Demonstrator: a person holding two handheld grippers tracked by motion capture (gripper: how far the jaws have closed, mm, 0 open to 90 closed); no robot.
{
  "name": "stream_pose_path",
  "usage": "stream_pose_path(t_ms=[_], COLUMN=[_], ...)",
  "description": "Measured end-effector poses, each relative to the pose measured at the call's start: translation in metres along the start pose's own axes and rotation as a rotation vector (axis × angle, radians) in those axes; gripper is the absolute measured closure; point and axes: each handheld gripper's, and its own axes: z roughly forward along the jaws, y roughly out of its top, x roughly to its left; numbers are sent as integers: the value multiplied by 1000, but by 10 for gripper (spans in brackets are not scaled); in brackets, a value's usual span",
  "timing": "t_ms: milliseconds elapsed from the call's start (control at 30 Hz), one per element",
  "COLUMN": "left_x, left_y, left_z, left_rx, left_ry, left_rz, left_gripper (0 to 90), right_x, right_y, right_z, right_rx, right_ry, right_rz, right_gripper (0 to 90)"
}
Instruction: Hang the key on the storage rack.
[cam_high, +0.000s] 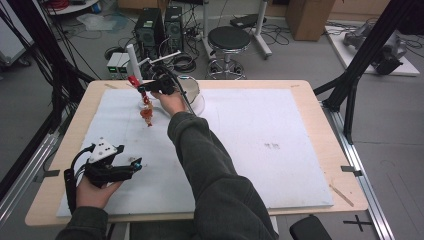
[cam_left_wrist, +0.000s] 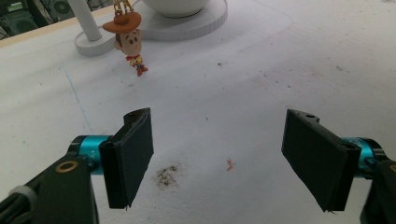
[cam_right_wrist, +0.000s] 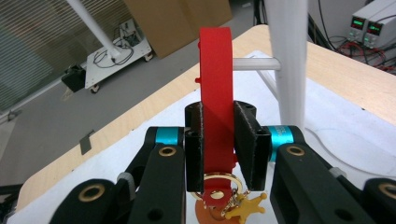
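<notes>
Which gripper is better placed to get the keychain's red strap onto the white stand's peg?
Right. The right gripper is shut on the red strap right at the peg of the white stand. The left gripper sits open, low over the mat.

A red strap (cam_right_wrist: 216, 93) carries a gold ring (cam_right_wrist: 219, 184), above a brown-hatted figure (cam_left_wrist: 128, 39) on a white mat (cam_high: 260, 135).
</notes>
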Motion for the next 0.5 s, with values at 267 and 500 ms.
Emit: stream_pose_path(t_ms=[267,500], left_x=[-1,0], left_y=[0,0], left_z=[0,0], left_rx=[-2,-4], left_ry=[1,1], left_rz=[-2,-2], left_gripper=[252,252], right_x=[0,1], right_y=[-2,-3], right_z=[0,2], right_rx=[11,17], right_ry=[-48,-60], right_rz=[13,9], right_gripper=[749,749])
